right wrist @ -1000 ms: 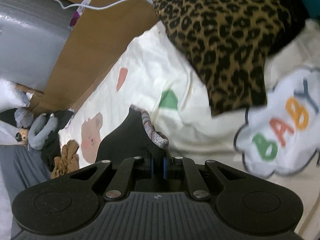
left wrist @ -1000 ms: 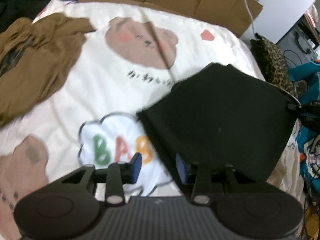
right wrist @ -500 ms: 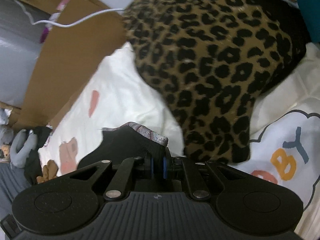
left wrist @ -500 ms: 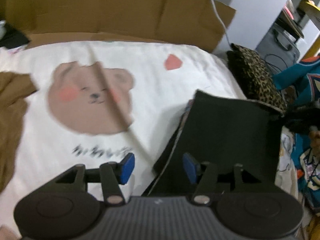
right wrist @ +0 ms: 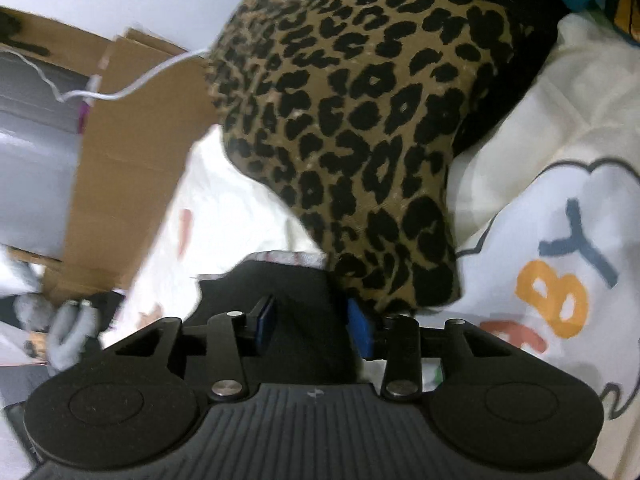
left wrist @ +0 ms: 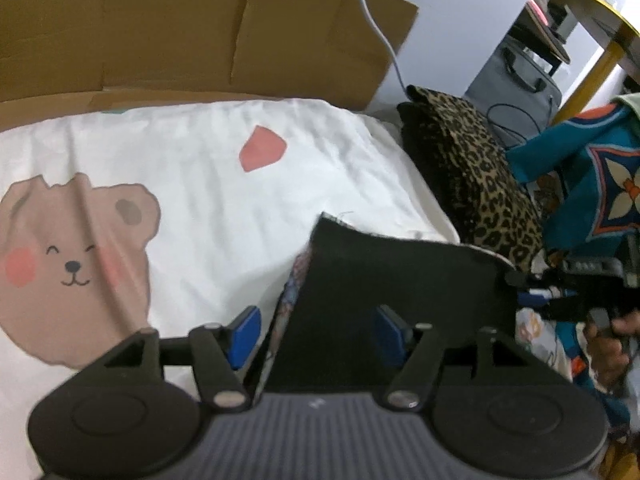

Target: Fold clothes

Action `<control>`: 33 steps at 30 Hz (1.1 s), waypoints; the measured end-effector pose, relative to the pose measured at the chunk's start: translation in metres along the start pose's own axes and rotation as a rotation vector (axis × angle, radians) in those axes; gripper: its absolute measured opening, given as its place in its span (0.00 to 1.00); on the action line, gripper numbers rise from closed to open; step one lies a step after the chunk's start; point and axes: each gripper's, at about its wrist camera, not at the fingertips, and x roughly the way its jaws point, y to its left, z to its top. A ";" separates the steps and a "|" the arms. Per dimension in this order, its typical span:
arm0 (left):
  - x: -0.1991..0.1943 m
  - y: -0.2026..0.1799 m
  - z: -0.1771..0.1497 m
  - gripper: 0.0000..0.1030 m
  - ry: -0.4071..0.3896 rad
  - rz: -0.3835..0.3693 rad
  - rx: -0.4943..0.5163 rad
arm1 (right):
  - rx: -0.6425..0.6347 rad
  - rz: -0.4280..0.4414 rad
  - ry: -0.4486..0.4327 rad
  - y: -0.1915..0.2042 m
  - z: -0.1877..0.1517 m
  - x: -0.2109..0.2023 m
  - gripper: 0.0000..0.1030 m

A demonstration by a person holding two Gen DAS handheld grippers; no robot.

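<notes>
The folded black cloth (left wrist: 384, 280) lies low in the frame on the bed sheet (left wrist: 200, 168), just beside the leopard cloth (left wrist: 480, 184), likely to start a neat pile, and the left gripper (left wrist: 316, 330) and right gripper (right wrist: 312, 320) both have jaws spread, holding nothing

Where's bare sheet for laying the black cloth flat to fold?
Bare sheet lies between the bear print, the cardboard and the black cloth. It is crowded on the right: the leopard cushion and teal fabric.
</notes>
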 end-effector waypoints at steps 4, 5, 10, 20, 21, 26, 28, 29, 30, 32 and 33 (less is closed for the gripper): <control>0.014 0.001 0.001 0.64 0.027 -0.005 0.030 | 0.002 0.035 -0.004 -0.007 -0.015 -0.007 0.52; 0.018 0.003 0.001 0.64 0.035 -0.008 0.022 | 0.005 0.041 0.003 -0.009 -0.020 -0.007 0.52; 0.033 0.011 -0.004 0.51 0.059 -0.046 -0.012 | 0.008 0.046 0.035 -0.017 -0.047 -0.007 0.53; 0.034 0.023 0.003 0.52 0.068 -0.084 -0.051 | -0.019 0.045 0.020 -0.016 -0.078 -0.004 0.51; 0.036 0.023 0.004 0.62 0.079 -0.076 -0.034 | -0.013 0.050 0.027 -0.016 -0.081 -0.003 0.51; 0.053 0.026 0.004 0.74 0.157 -0.132 -0.022 | 0.027 0.093 0.050 -0.019 -0.089 0.001 0.51; 0.060 0.029 0.003 0.77 0.175 -0.142 -0.033 | 0.043 0.095 0.050 -0.021 -0.090 0.004 0.51; 0.062 0.030 0.004 0.80 0.180 -0.150 -0.044 | 0.050 0.094 0.046 -0.022 -0.091 0.005 0.49; 0.065 0.031 0.004 0.81 0.185 -0.159 -0.057 | 0.056 0.091 0.045 -0.022 -0.090 0.006 0.41; 0.068 0.032 0.004 0.81 0.190 -0.176 -0.072 | 0.068 0.081 0.045 -0.023 -0.088 0.008 0.21; 0.069 0.033 0.004 0.76 0.190 -0.184 -0.072 | 0.068 0.083 0.046 -0.022 -0.088 0.007 0.16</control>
